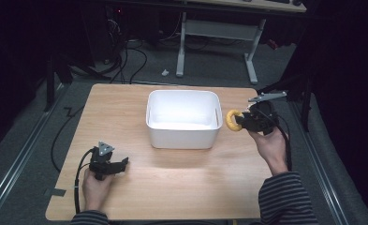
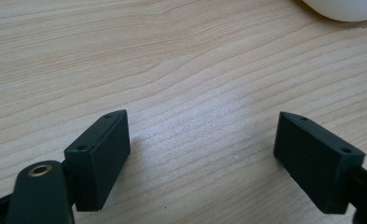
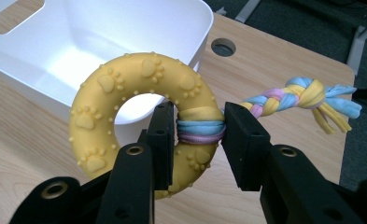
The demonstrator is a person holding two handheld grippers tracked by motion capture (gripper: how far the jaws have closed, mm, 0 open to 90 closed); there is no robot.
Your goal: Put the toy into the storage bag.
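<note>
Yellow rubber ring toy [image 3: 125,116] with paw prints and a braided pastel rope tail [image 3: 307,98]: held off the pale wooden worktop [image 1: 172,187], just beside the right wall of the white plastic bin [image 1: 183,136]. Right gripper [image 3: 200,128] clenched on the ring where the rope wraps it. Left gripper [image 2: 202,149] released, jaws wide apart over bare wood, near the front left corner.

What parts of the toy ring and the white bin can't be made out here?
- Yellow ring: its lower arc in the right gripper view, behind the right tool.
- Braided rope: in the high view, hidden by that tool.
- White bin: cut off by the top edge in both gripper views.
</note>
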